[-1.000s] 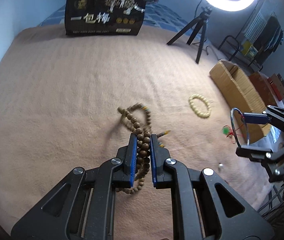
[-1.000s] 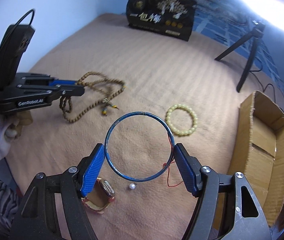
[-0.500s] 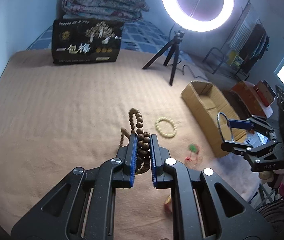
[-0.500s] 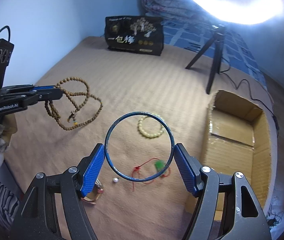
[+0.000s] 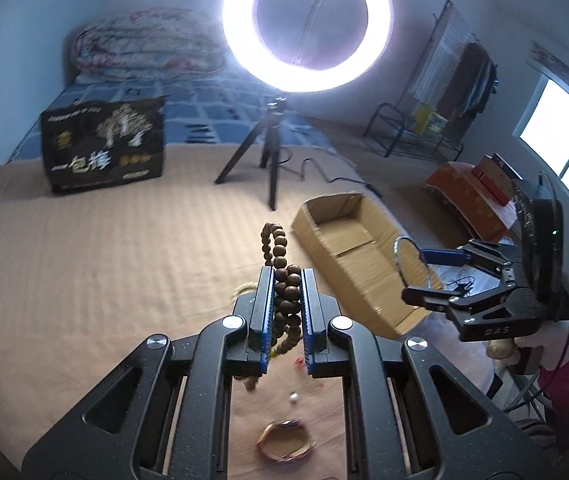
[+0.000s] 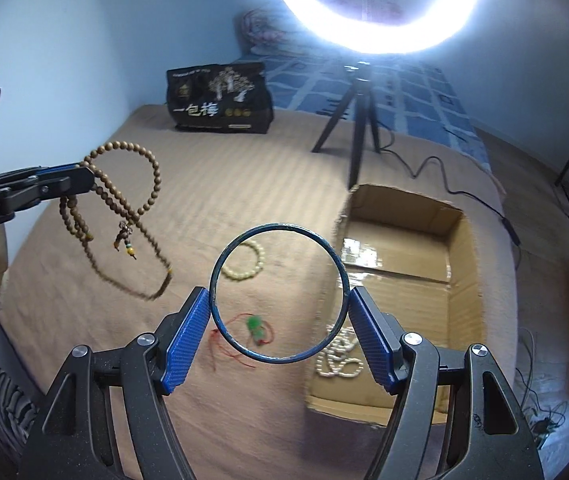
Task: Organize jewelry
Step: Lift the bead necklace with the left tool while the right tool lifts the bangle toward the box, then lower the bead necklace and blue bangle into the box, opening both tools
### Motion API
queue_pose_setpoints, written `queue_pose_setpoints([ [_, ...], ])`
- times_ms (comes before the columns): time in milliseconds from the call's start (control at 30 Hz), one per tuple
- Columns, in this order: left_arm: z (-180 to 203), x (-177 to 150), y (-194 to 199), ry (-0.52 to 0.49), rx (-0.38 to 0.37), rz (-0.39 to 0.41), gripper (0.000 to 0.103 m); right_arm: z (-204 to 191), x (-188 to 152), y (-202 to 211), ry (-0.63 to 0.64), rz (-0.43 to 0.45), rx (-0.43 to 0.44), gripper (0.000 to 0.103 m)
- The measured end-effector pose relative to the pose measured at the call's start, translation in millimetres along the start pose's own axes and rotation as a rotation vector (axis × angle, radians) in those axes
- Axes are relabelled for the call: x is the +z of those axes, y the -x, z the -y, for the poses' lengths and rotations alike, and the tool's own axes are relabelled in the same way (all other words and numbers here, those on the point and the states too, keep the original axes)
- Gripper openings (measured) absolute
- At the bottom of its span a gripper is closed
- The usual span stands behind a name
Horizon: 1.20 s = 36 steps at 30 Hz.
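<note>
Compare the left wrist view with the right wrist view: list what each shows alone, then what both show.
Left wrist view only: a small white pearl and a gold-rimmed bangle on the tan blanket, plus a bright window.

Right wrist view only: a white pearl necklace inside the open cardboard box, a pale yellow bead bracelet and a red-string green pendant.

Both: the long brown wooden bead strand clamped in the left gripper, the thin blue metal hoop in the right gripper, and the ring light.

left tool (image 5: 283, 280) matte black frame, blue ribbed pads, silver screws, right tool (image 6: 280, 312) same build, white "DAS" marking, white glove, pink sleeve behind
</note>
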<state>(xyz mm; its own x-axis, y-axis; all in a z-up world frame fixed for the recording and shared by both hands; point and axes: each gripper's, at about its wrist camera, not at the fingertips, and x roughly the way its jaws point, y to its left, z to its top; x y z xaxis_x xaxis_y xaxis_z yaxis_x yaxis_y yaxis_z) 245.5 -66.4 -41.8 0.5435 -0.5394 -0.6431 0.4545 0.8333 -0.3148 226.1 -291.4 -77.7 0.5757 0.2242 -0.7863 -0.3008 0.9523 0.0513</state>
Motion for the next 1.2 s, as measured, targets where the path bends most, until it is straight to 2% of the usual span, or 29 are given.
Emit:
queue_pose_setpoints([
  [400,50.4,36.1,-37.2,-0.062,-0.074,0.007,0.01,52.1,-9.5,5.5,-0.07,-0.006,-0.052,0.071],
  [633,85.1,54.0,-59.4,-0.124,-0.091,0.011,0.01,78.7,-14.4,1.5,-0.107,-0.014,-0.078,0.071],
  [867,107.4,72.7,-82.5,-0.131,-0.121,0.013,0.01,100.3,-24.7,-4.1,-0.149,-0.028,-0.089,0.071],
  [1200,122.9,71.0,-129.8,-0.124,-0.133,-0.019,0.01,119.1,-35.4,-15.9,-0.199,-0.042,-0.085,0.071],
])
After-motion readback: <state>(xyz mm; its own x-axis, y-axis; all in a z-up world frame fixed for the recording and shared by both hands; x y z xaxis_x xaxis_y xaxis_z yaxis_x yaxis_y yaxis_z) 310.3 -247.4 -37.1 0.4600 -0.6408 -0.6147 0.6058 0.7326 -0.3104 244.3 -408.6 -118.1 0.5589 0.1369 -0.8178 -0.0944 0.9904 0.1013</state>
